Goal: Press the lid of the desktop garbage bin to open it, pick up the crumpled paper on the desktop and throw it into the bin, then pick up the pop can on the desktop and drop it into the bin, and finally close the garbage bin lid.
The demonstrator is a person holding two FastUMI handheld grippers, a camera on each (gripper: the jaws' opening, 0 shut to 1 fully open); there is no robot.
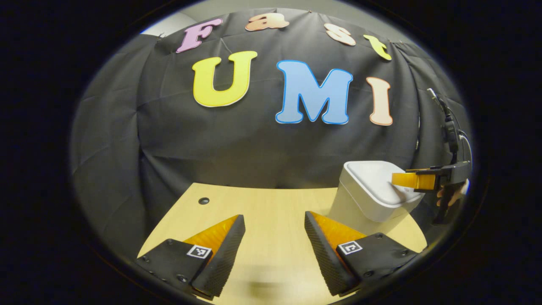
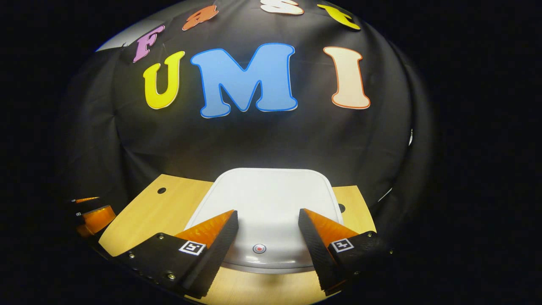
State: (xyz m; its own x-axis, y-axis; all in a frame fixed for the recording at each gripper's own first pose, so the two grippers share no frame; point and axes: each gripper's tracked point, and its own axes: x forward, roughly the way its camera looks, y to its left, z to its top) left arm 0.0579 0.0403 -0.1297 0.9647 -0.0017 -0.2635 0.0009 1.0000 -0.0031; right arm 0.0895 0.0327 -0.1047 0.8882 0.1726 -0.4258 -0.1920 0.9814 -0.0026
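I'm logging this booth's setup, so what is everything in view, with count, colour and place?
Bin: one, white, lid shut, on the table's far right.
Button: one, small round red-ringed, near front edge of the lid.
Table: one, light wood, with small dark holes.
Cloth wall: one, black, behind the table.
Right gripper: jaws open, over the bin lid.
Left gripper: jaws open, over bare table.
Hand: one, holding the right gripper.

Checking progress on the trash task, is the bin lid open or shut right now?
Shut. The white lid lies flat on the garbage bin, no gap at its rim, with the right tool open just above it.
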